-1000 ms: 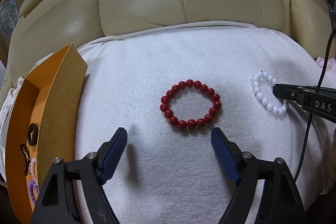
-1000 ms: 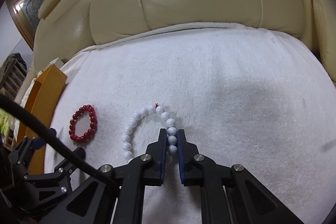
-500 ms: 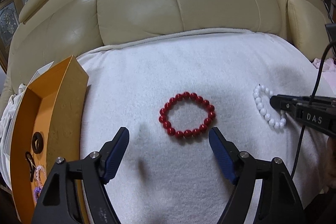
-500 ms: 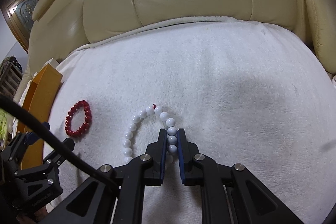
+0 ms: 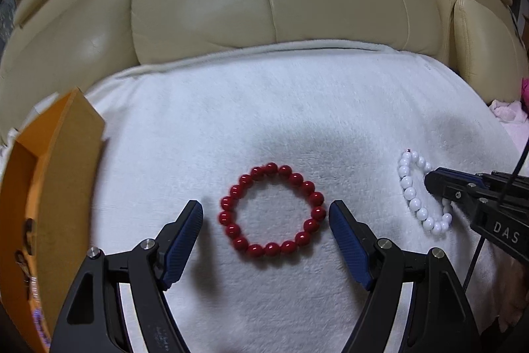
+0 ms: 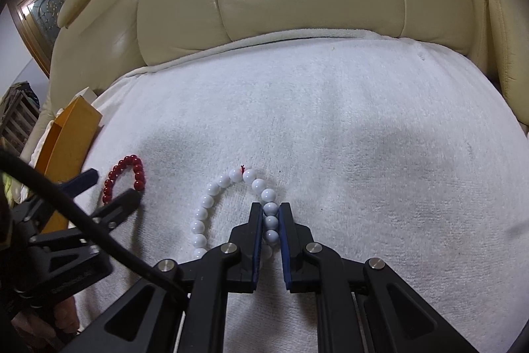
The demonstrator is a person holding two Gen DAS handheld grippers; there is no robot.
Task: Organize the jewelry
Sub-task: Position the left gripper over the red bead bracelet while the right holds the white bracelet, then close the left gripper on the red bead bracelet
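The orange box (image 5: 49, 187) is cut off at left, its small contents blurred

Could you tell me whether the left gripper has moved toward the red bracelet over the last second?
Yes. The left gripper has advanced forward over the towel; its open fingers now flank the red bracelet, which earlier lay ahead of them.

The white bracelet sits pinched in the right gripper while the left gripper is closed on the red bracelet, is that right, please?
Not quite: the left gripper is open, its jaws either side of the red bracelet, as the left wrist view shows. The right gripper does pinch the white bracelet.
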